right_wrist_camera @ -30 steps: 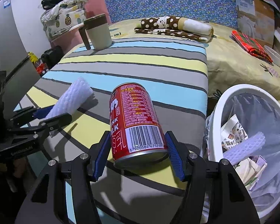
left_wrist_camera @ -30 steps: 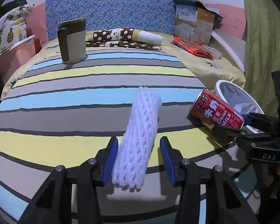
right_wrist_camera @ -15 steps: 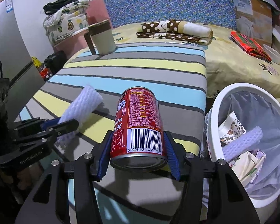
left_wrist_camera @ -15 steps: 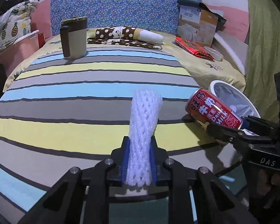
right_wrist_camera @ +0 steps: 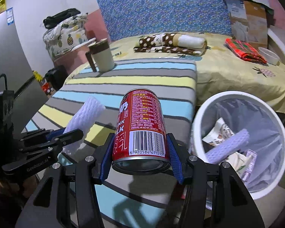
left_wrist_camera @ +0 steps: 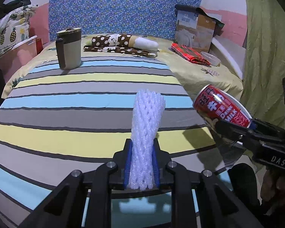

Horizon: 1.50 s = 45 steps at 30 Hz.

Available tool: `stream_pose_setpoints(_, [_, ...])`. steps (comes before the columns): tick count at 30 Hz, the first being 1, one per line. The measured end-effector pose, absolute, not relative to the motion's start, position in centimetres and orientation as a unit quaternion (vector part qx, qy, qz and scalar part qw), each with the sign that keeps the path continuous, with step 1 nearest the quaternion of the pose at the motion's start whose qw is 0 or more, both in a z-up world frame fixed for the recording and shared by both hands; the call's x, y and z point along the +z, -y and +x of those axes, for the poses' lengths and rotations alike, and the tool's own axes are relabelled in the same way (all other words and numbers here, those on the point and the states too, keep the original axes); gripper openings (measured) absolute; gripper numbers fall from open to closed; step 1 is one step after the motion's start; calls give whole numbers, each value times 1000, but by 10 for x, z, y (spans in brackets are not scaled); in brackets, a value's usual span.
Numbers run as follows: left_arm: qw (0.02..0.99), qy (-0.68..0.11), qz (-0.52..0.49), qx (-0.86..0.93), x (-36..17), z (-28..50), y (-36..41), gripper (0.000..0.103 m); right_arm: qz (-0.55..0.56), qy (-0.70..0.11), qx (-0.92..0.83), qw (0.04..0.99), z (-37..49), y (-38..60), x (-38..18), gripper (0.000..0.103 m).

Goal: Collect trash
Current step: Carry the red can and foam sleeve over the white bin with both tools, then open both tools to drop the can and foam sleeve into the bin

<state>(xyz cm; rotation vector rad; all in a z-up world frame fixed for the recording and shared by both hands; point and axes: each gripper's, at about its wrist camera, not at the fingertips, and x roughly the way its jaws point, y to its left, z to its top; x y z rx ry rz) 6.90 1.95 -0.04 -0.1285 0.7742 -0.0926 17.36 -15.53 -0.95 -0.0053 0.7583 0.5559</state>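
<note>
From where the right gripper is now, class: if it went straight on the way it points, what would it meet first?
Most likely the striped bedcover. The right gripper, shut on the red can, points slightly downward over it. The white bin lies off to its right, not in that line. Depth is uncertain.

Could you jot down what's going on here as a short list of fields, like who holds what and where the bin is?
left gripper: shut on a white foam net
right gripper: shut on a red milk can
bin: white, beside the striped bed, holding paper scraps and another foam net
left on the bed: a lidded mug
</note>
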Motion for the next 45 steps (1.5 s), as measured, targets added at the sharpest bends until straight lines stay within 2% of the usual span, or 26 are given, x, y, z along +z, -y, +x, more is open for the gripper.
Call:
stream_pose_setpoints(25, [913,-373,-35,-163,17,112,84,21,66,-350,123,926,178,262,-5,54])
stream_pose_setpoints(45, [883,-405,-3,-235,-2,152,162,21,83,-401,92,908,193,294,-32,55])
